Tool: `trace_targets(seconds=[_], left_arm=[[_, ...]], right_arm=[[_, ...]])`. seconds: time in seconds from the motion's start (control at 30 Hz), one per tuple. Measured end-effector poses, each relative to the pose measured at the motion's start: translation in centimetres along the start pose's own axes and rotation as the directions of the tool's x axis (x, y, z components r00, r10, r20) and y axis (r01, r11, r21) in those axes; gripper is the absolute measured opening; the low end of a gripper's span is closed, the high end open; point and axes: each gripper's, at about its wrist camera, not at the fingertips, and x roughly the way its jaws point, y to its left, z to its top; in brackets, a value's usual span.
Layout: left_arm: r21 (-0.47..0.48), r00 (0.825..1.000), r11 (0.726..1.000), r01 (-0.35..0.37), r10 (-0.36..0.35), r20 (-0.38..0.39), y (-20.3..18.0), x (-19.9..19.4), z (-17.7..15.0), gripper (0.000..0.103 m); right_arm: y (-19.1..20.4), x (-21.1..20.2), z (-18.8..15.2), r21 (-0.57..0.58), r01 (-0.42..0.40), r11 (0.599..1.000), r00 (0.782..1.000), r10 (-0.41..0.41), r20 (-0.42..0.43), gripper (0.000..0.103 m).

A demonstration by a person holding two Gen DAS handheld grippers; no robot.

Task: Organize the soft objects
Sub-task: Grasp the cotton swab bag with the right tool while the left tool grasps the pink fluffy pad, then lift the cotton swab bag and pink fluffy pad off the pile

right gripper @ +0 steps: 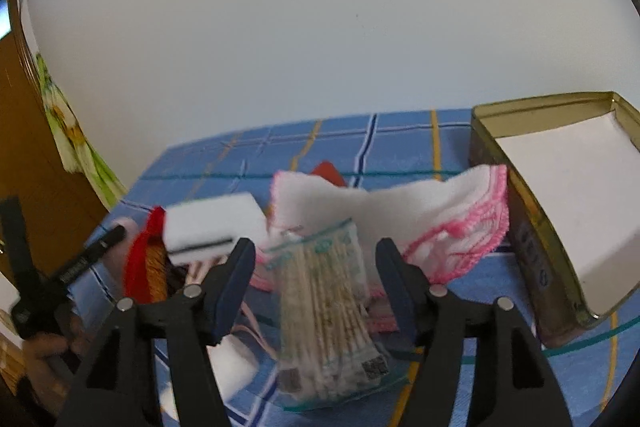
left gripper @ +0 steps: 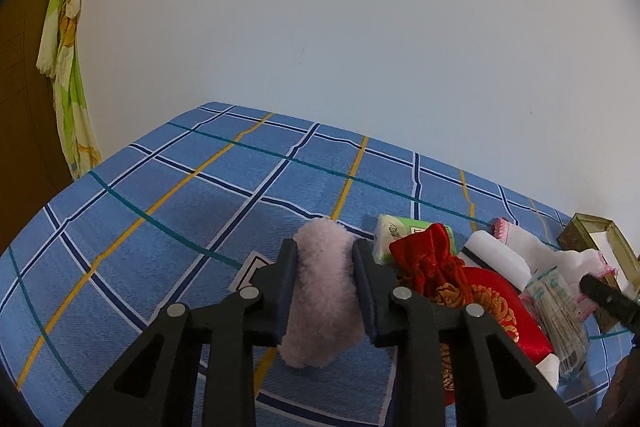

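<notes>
Two views | left: pink fluffy roll (left gripper: 324,291) gripped | right: tin (right gripper: 520,227) interior white

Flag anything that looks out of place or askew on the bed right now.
The gold tin stands tilted rather than flat, its rim sloping, with the pink-edged white cloths slumped against its side. The other soft items sit in a loose heap; nothing looks spilled or damaged.

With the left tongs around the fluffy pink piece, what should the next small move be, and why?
Probably lift the fluffy pink piece a little. The left tongs appear pressed against both its sides, so it looks gripped, yet it still lies on the blue checked cloth beside the red pouch. The open gold tin, a likely destination, stands beyond the pile.
</notes>
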Motion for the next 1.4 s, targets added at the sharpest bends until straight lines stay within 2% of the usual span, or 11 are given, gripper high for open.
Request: trace_targets(seconds=[0.13, 0.23, 0.3, 0.43, 0.63, 0.8, 0.93, 1.03, 1.17, 1.27, 1.4], left_arm=[[-0.019, 1.0, 1.0, 0.014, -0.014, 0.002, 0.5, 0.0, 0.1, 0.031], [-0.019, 1.0, 1.0, 0.023, -0.023, -0.006, 0.4, 0.1, 0.1, 0.031], [-0.01, 1.0, 1.0, 0.019, -0.019, 0.002, 0.2, -0.1, 0.1, 0.031], [-0.02, 0.999, 0.999, 0.028, -0.028, 0.022, 0.4, -0.4, 0.0, 0.031], [-0.038, 0.993, 0.998, 0.055, -0.051, 0.102, 0.7, -1.9, -0.1, 0.031], [-0.022, 0.991, 0.999, 0.031, -0.028, 0.131, 0.1, -2.6, 0.1, 0.031], [0.013, 0.996, 0.997, 0.071, -0.072, 0.058, -0.3, -1.9, 0.0, 0.031], [0.085, 0.998, 0.995, 0.059, -0.056, -0.037, -1.4, -0.4, -0.4, 0.031], [0.019, 0.982, 0.992, 0.128, -0.123, -0.145, -1.5, 1.6, -0.5, 0.034], [-0.02, 0.974, 0.993, 0.114, -0.116, -0.193, -1.1, 2.7, -0.7, 0.036], [-0.064, 0.966, 0.986, 0.152, -0.162, -0.2, -0.6, 2.3, -0.9, 0.038]], right_arm=[[1.3, 0.3, -1.2, -0.134, 0.024, 0.991, 0.995, -0.036, -0.091, 0.056], [1.7, 1.3, -2.5, -0.221, 0.108, 0.969, 0.981, -0.14, -0.133, 0.055], [1.8, 1.6, -2.5, -0.222, 0.073, 0.972, 0.981, -0.11, -0.161, 0.054], [2.6, 1.2, -2.6, -0.275, 0.071, 0.959, 0.981, -0.117, -0.157, 0.035], [3.8, -3.3, -2.1, -0.286, 0.001, 0.958, 1.0, -0.009, -0.027, 0.031], [3.4, -7.6, -1.4, -0.256, -0.057, 0.965, 0.986, 0.094, 0.135, 0.031], [2.2, -9.0, -1.1, -0.205, -0.044, 0.978, 0.979, 0.083, 0.185, 0.031], [1.8, -9.5, -1.1, -0.193, -0.033, 0.981, 0.977, 0.072, 0.199, 0.031], [2.1, -10.0, -0.9, -0.191, -0.042, 0.981, 0.974, 0.083, 0.212, 0.032], [2.3, -9.8, -1.0, -0.192, -0.046, 0.98, 0.975, 0.086, 0.204, 0.032], [2.0, -9.1, -1.2, -0.18, -0.059, 0.982, 0.979, 0.092, 0.18, 0.032]])
